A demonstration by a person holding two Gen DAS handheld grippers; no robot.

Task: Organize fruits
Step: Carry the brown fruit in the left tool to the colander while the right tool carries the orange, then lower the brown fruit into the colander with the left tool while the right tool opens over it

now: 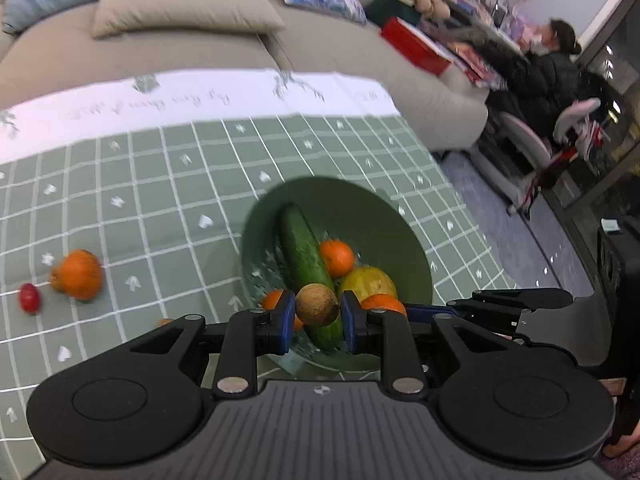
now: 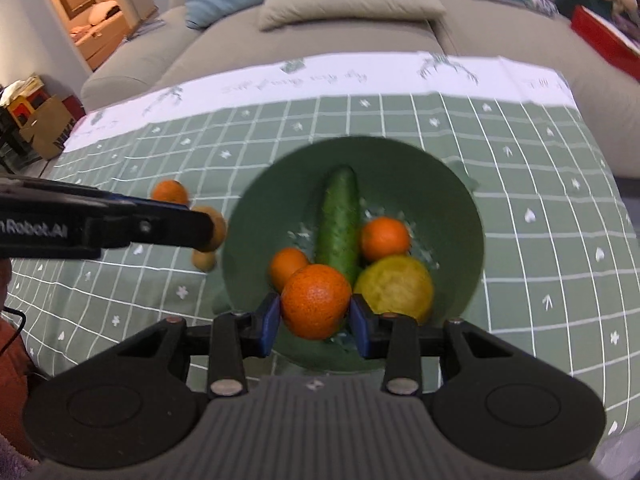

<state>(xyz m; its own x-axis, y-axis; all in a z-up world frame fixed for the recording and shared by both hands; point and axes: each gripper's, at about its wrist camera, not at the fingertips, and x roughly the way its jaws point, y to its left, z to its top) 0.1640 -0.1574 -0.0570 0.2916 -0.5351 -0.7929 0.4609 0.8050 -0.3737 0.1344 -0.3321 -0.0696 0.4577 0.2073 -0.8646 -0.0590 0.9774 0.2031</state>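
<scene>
Home living room: sofa, cushions.

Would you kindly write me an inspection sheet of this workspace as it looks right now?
Surface: green checked tablecloth, white border.
Job's things: green bowl holding cucumber, small oranges, yellow-green fruit; persimmon and red fruit loose on the cloth.
Clutter: nothing seen.
Grippers: left gripper shut on brown fruit; right gripper shut on orange, both over the bowl.
Cables: thin black cable.
Surroundings: beige sofa, cushions, seated person.
</scene>
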